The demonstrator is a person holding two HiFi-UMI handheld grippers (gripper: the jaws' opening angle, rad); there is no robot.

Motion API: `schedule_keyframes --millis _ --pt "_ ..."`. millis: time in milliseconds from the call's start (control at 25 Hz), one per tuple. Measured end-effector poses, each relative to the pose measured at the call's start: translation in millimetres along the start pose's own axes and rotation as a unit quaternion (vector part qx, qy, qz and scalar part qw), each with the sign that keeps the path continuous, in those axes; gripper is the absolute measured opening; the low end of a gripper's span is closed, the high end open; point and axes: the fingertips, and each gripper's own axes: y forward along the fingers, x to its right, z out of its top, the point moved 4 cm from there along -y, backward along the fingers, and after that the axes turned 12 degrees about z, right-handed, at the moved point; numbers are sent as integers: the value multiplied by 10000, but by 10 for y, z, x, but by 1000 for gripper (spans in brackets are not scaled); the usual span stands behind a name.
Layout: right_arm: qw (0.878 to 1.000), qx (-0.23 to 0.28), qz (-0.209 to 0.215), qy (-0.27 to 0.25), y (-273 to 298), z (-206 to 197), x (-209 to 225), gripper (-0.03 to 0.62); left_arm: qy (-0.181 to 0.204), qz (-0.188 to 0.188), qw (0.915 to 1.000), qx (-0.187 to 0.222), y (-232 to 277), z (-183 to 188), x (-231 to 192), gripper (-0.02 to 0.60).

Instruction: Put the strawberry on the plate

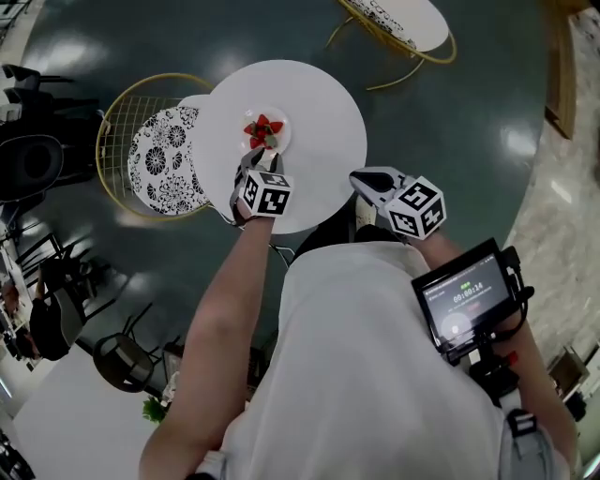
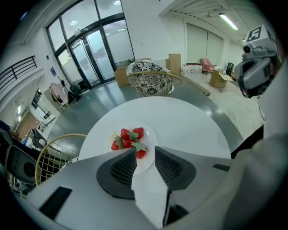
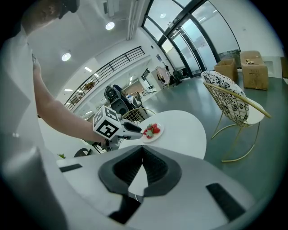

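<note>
Several red strawberries (image 1: 263, 129) with green leaves lie on a small white plate (image 1: 279, 120) on a round white table (image 1: 319, 103). My left gripper (image 1: 261, 158) hovers just at the plate's near rim, open. In the left gripper view the strawberries (image 2: 129, 138) sit right ahead of the parted jaws, which hold nothing. My right gripper (image 1: 361, 180) hangs over the table's near right edge, away from the plate, shut and empty. In the right gripper view the left gripper (image 3: 135, 130) points at the plate (image 3: 157, 133).
A yellow wire chair with a black-and-white patterned cushion (image 1: 164, 155) stands against the table's left side. A second such chair (image 1: 403, 23) is at the far right. A small screen (image 1: 466, 298) rides by the person's right arm. Dark floor surrounds the table.
</note>
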Motion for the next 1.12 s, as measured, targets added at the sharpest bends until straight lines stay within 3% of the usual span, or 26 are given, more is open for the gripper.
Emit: schedule_keyframes --millis 320,480,760,1040,1120 --pt "9995 6 279 -156 74 -42 -73 6 -561 -95 9980 269 -344 -238 99 121" --pt "9983 128 461 -336 -316 35 -179 6 -910 -70 9943 560 -831 -65 396 121" --pt "9948 227 671 -726 -467 265 -275 6 -1494 115 9844 923 -1295 -54 483 120" --pt "9916 336 802 -957 -528 344 -446 6 -2064 1 9701 1275 -1702 -48 597 118" --pt "9910 360 836 -981 -520 348 -483 6 -2129 34 9674 1373 -1786 -64 609 79"
